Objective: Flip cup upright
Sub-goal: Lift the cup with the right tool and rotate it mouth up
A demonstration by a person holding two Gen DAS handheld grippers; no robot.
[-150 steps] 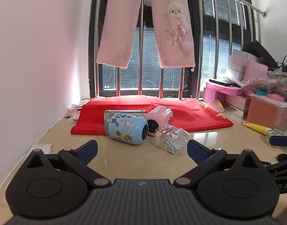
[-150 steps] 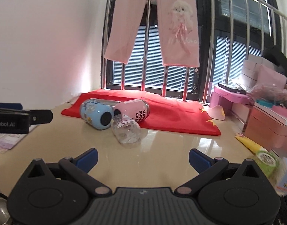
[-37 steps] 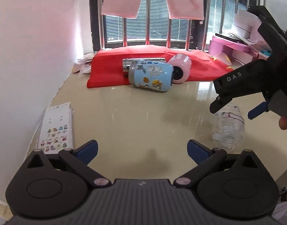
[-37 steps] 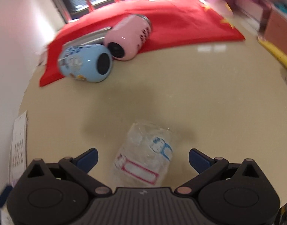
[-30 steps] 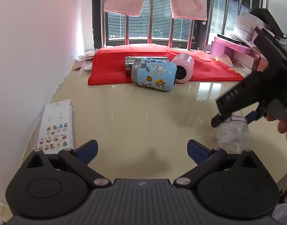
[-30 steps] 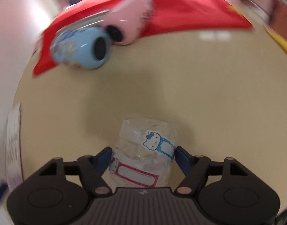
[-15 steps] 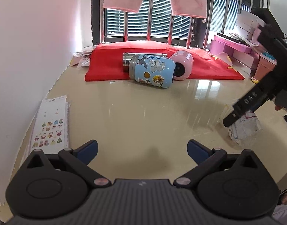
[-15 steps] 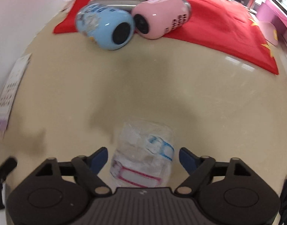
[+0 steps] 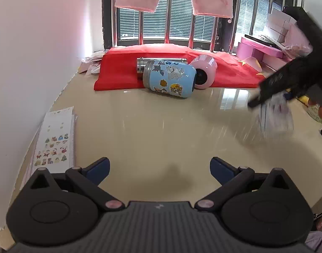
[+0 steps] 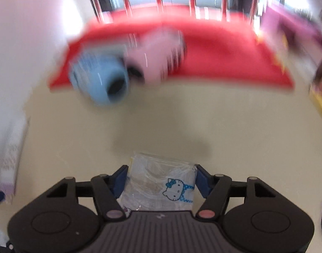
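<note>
Right gripper jaws clamped on clear cup, held above beige table. Left gripper jaws wide apart, holding nothing. Blue bottle, pink bottle lie by red cloth.

A blue cartoon-printed flask and a pink flask lie on their sides at the red cloth's front edge. Sticker sheets lie on the beige tabletop beside the wall.
</note>
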